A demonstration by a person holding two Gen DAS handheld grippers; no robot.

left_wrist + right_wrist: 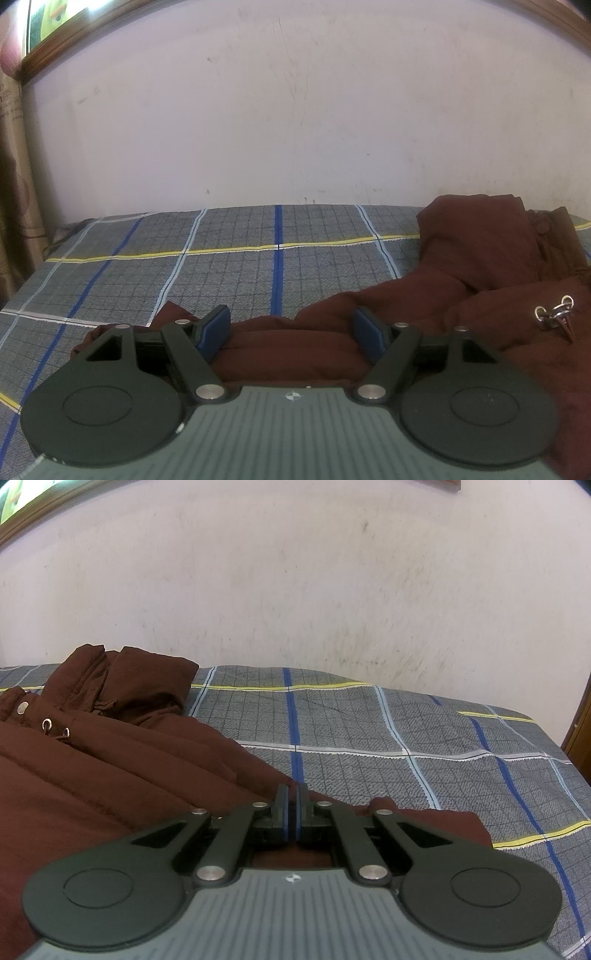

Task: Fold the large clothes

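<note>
- A brown padded jacket [110, 760] is lying spread over a bed, its quilted panels puffing up in soft ridges, with the hood [122, 679] bunching up at the far end near the wall [295, 590]
- The bed is wearing a grey checked sheet [406, 738] crossed by blue, white and yellow stripes, lying fairly flat with a few creases
- Metal eyelets and a drawstring [554, 314] are sitting on the jacket's chest, and a snap button [23, 709] is showing near the collar
- A scuffed pale wall is running behind the bed; a wooden frame [55, 51] and a patterned curtain [14, 184] are standing at the far left
- The left gripper [291, 332] is hovering with its blue-padded jaws released, spread apart over a sleeve-like fold of the jacket, not pressing on it
- The right gripper [292, 812] is sitting clenched, jaws together at the jacket's edge; I cannot tell whether any cloth is caught between them
</note>
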